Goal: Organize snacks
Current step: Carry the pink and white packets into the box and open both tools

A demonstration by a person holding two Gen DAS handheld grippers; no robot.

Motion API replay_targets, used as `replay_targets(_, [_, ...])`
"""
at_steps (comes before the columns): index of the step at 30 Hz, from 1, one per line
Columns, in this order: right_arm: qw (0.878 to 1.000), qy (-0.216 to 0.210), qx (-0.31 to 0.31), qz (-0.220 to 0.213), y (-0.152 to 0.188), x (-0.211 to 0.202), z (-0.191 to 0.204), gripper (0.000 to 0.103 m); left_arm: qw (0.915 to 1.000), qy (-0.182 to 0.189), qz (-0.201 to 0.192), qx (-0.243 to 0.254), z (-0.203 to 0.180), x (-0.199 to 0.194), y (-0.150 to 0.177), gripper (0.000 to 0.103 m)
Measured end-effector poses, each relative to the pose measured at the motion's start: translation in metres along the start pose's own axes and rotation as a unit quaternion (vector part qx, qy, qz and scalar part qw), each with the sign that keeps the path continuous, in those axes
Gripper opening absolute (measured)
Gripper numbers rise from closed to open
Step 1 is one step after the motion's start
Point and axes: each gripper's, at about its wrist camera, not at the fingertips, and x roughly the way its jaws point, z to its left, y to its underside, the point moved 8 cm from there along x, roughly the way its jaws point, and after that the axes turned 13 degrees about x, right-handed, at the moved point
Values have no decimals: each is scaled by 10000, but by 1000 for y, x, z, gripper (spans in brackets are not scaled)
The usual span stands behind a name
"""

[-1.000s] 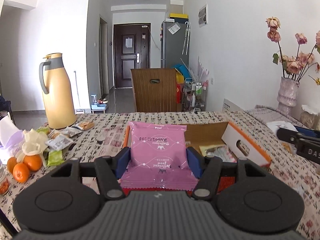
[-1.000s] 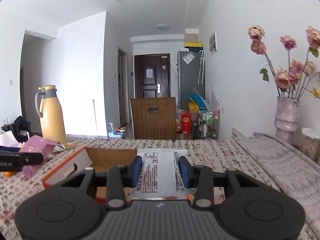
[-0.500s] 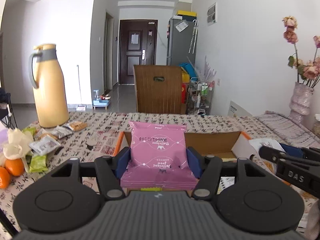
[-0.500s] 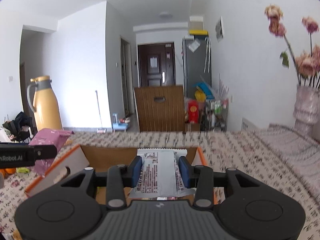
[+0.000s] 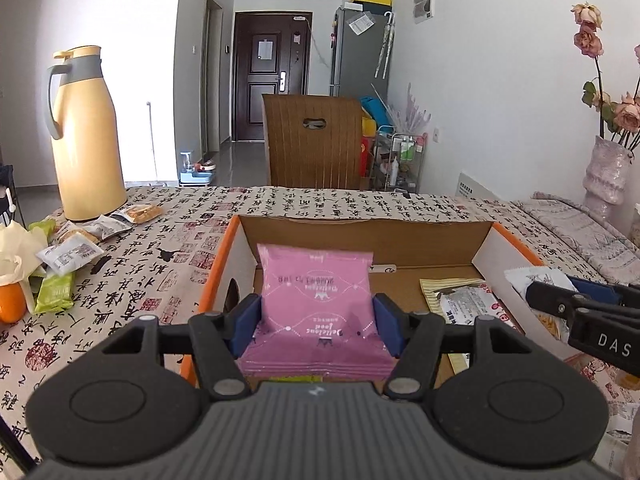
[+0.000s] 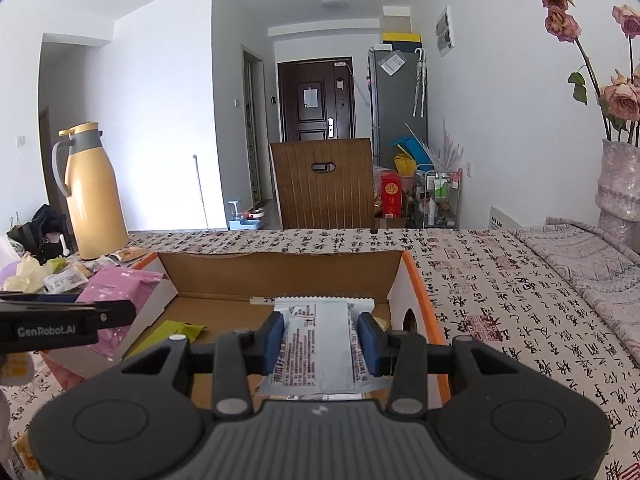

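My left gripper [image 5: 316, 320] is shut on a pink snack packet [image 5: 316, 300] and holds it over the left part of an open cardboard box [image 5: 360, 236] with orange edges. My right gripper [image 6: 322, 340] is shut on a white snack packet [image 6: 320, 344] over the right part of the same box [image 6: 280, 276]. Some packets [image 5: 460, 300] lie inside the box. The right gripper shows at the right edge of the left wrist view [image 5: 560, 300], and the left gripper with its pink packet shows at the left of the right wrist view [image 6: 116, 312].
A yellow thermos jug [image 5: 86, 136] stands at the far left of the table. Loose snack packets [image 5: 76, 252] and oranges [image 5: 12, 308] lie near it. A vase of dried roses [image 5: 604, 172] stands far right. A wooden chair [image 5: 312, 144] stands behind the table.
Both grippers have moved forward and down over the open box with their packets. The box now fills the view under each gripper.
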Motion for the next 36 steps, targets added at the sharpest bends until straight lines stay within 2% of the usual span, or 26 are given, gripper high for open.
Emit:
replay_targets(2, [10000, 10, 10, 31, 1, 0, 1, 41, 10000, -61, -52, -28, 1, -3, -1, 75])
replay_targets(3, [10000, 35, 15, 25, 1, 0, 0, 45, 9999, -115, -114, -50, 2, -5, -1, 90])
replay_targets(4, [10000, 51, 41, 33, 1, 0, -1, 61, 9997, -173, -170, -73, 3, -7, -3, 103])
replay_targets(5, [9999, 82, 95, 14, 1, -1, -2, 71, 9995, -221, -229, -85, 4, -10, -3, 103])
replay_targets(6, [9998, 114, 140, -25, 0, -2, -4, 92, 9994, -218, -262, -87, 4, -12, -5, 103])
replay_targets(7, [9997, 148, 169, -76, 0, -3, -5, 103, 9994, -159, -291, -105, 4, -13, -6, 103])
replay_targets(13, [9992, 185, 343, -115, -2, -4, -11, 103, 9995, -106, -285, -128, 2, -14, -5, 103])
replay_targets(27, [9991, 181, 330, -202, -5, -8, -10, 103, 9993, -127, -330, -101, 0, -15, -4, 103])
replay_targets(36, [9983, 303, 390, -294, -13, -13, -19, 103, 9984, -383, -321, -246, 9, -27, -13, 103])
